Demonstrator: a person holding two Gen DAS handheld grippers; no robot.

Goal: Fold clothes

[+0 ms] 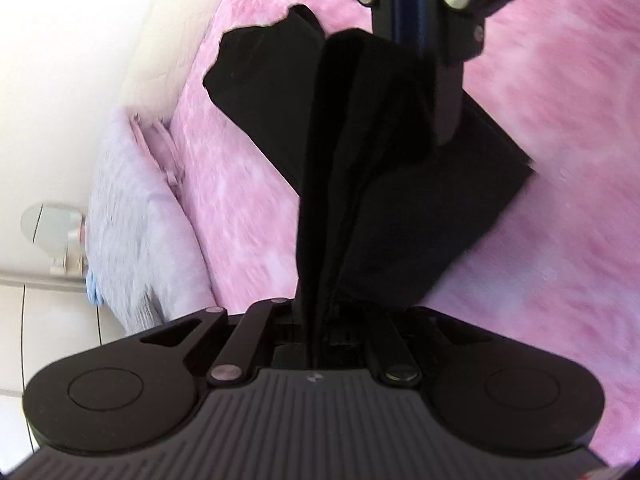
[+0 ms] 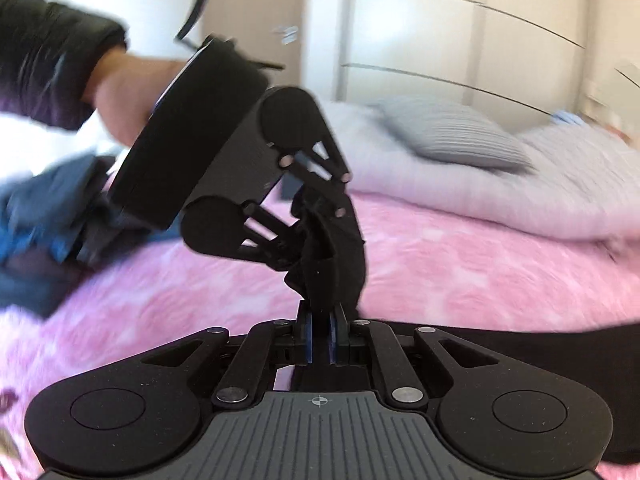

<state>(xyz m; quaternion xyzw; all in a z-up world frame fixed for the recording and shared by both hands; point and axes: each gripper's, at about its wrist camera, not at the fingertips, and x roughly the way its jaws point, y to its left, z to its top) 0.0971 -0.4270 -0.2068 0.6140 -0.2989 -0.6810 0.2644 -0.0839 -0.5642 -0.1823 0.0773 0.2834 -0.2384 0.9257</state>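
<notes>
A black garment lies partly folded on the pink blanket, and one edge is lifted off it. My left gripper is shut on a bunched strip of that cloth, which hides its pads. At the top of the left wrist view my right gripper, with its blue pads, is shut on the same lifted edge. In the right wrist view my right gripper pinches the black garment between its blue pads. Just beyond it, the left gripper clamps the same fold, held by a hand in a dark sleeve.
A lilac duvet and a striped pillow lie at the head of the bed. A heap of blue clothes sits at the left on the blanket. Cream wardrobe doors stand behind the bed.
</notes>
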